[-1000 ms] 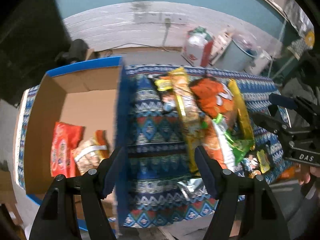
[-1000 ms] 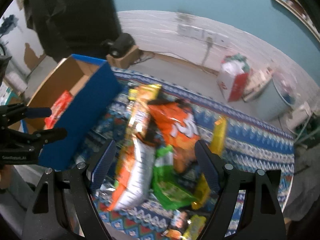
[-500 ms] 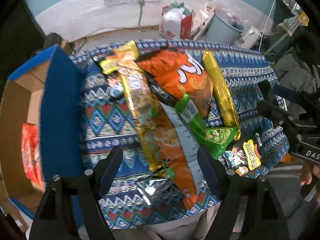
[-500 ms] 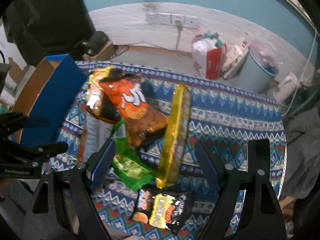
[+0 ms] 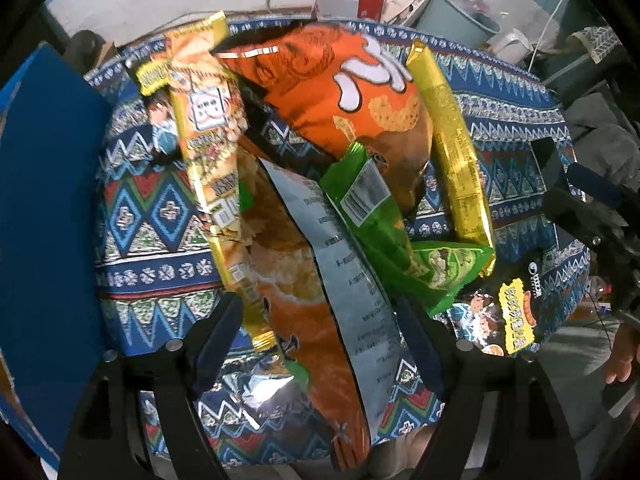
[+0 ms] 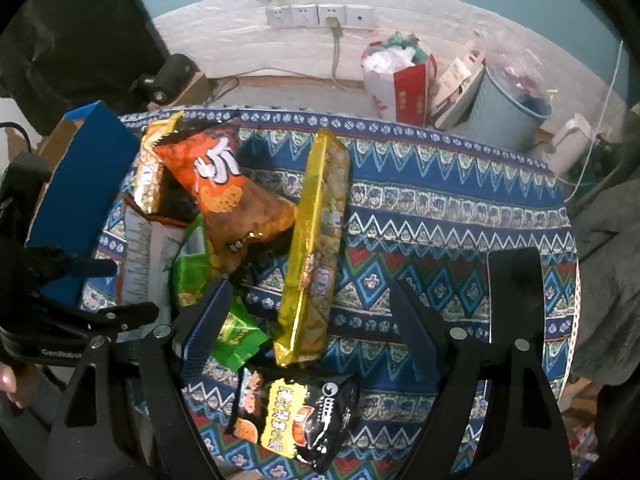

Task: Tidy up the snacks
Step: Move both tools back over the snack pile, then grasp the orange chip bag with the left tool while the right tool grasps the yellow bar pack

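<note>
A heap of snack bags lies on the patterned cloth (image 6: pixel 440 208). In it are a big orange puff bag (image 5: pixel 352 92), a long gold pack (image 6: pixel 316 240), a green bag (image 5: pixel 384 232), a yellow-orange pack (image 5: pixel 204 128) and a black packet (image 6: pixel 296 412). My left gripper (image 5: pixel 316 332) points straight down over an orange bag with a grey back strip (image 5: pixel 340 280). Its jaws are opening, and the bag lies between them untouched. My right gripper (image 6: pixel 310 328) hangs open above the gold pack's near end. The blue cardboard box (image 5: pixel 48 220) stands at the left.
Beyond the table's far edge the floor holds a red-and-white bag (image 6: pixel 400 84), a grey-blue bin (image 6: pixel 508 112) and a white kettle (image 6: pixel 572 140). Wall sockets (image 6: pixel 320 16) sit behind. A person's hand (image 5: pixel 620 356) holds the right gripper.
Both grippers have moved right and down toward the snack heap. The box has slid to the left edge of both views. The left jaws stand a little wider.
</note>
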Motion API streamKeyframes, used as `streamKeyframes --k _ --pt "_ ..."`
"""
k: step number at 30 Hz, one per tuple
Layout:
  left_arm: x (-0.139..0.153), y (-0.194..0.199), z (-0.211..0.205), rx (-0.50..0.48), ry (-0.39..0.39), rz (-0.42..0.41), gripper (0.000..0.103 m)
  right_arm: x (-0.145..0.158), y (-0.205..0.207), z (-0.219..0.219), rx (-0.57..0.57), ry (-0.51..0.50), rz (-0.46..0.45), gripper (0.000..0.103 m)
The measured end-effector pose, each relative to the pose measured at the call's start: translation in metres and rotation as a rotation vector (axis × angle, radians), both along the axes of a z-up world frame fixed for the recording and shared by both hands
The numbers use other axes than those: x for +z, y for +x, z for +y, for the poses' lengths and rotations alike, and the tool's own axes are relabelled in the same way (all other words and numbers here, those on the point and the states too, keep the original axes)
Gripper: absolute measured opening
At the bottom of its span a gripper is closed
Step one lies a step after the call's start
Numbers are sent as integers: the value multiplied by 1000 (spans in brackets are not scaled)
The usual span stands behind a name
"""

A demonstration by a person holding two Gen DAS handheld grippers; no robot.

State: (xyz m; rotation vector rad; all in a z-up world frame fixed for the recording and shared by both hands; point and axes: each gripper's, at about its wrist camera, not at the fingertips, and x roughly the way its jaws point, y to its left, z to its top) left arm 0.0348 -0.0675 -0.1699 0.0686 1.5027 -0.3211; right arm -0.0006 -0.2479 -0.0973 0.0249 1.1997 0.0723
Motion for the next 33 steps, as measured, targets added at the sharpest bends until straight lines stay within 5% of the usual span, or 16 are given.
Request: streamKeyframes --k 4,6,7,14,33 --pt "-13 2 -2 0 -11 21 80 -9 5 -3 -6 1 16 81" --pt "-9 2 -3 -13 -31 -2 71 -13 7 -3 -5 0 23 81" --pt "-7 2 -3 -25 -57 -4 56 -14 8 -3 -5 -1 25 81" --pt "6 -2 -8 -86 -43 -45 40 -37 20 -6 -13 -12 62 81" --pt "51 23 42 -57 13 -244 39 -88 60 8 5 -24 132 81"
